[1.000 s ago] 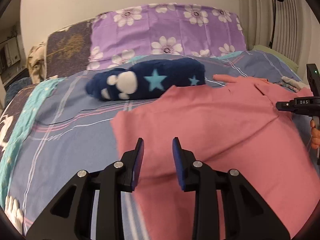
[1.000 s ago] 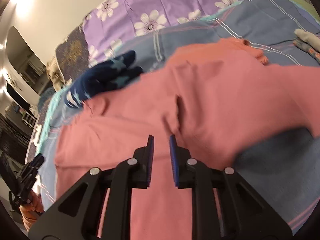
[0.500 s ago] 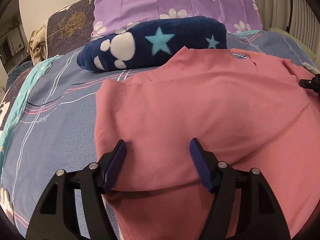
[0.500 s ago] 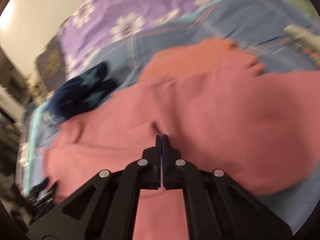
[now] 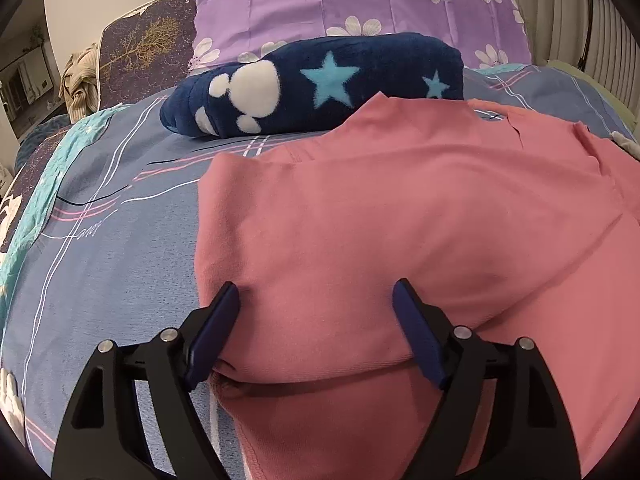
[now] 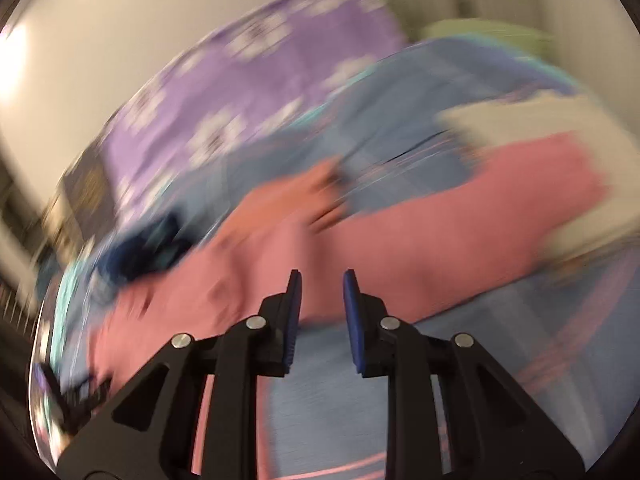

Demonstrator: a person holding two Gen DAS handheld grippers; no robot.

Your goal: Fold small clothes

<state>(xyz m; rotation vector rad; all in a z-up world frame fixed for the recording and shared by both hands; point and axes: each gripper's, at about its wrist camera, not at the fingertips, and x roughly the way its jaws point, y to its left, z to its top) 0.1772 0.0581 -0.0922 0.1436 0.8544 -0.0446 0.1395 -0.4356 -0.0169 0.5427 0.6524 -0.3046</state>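
Your pink shirt (image 5: 360,220) lies on the bed (image 5: 112,240) with one fold laid over. Your left tool (image 5: 316,312) is opening, released over that fold; your right tool (image 6: 318,286) is opening too, gripping nothing. More folds probably remain.

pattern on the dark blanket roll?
Navy blanket roll with light-blue stars and white paw shapes; clearest in left wrist view.

pink garment (image 5: 400,216): one, spread on the bed (image 5: 100,248)
navy star-print blanket (image 5: 320,84): one, rolled, just behind the pink garment
purple flowered pillow (image 5: 360,4): one, behind the blanket
grippers: two, left gripper (image 5: 316,304) and right gripper (image 6: 318,284)
fingers (image 5: 216,328): two on each gripper
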